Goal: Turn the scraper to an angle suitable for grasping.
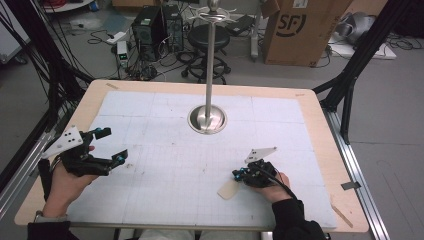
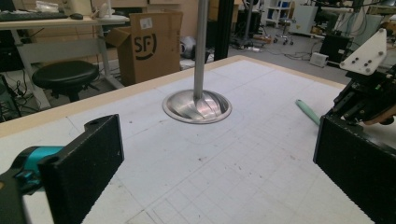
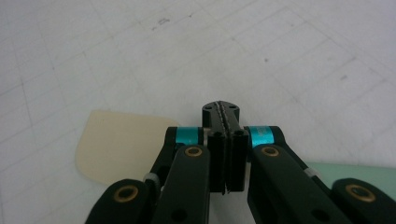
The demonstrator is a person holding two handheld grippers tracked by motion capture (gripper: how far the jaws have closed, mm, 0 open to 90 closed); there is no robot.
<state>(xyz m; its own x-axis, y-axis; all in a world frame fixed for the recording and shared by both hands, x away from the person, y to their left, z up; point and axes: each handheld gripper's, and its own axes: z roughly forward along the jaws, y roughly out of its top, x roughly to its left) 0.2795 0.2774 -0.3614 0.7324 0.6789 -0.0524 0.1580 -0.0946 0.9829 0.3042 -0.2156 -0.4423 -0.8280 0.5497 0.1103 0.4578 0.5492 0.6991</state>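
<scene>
A: Where is the spatula?

B: Your spatula (image 1: 229, 189) lies flat on the white gridded mat (image 1: 165, 170), near the counter's (image 1: 320, 130) front edge and toward its right side. Its cream blade (image 3: 119, 144) points left, and a pale green handle (image 3: 355, 169) runs off behind your right gripper (image 1: 237, 174). In the left gripper view, part of that green handle (image 2: 307, 111) shows on the mat.

A: Am I holding it?

B: Your right gripper sits just over it, low to the mat, with its jaws pressed together and nothing showing between the tips in the right gripper view (image 3: 226, 114). I cannot tell whether the gripper touches the spatula beneath. Your right hand (image 1: 272, 187) holds it close to the front edge.

A: And my left?

B: Your left gripper (image 1: 114, 146) is near the counter's left edge, well apart from the spatula, jaws spread wide and holding nothing. Its black pads (image 2: 84, 163) frame open mat.

A: What else is on the counter?

B: A metal stand (image 1: 207, 119), with a round base and a tall upright pole, stands toward the rear edge, near the middle. Beyond the counter, a cardboard box (image 1: 295, 30) and a black stool (image 1: 209, 37) rest on the floor.
</scene>
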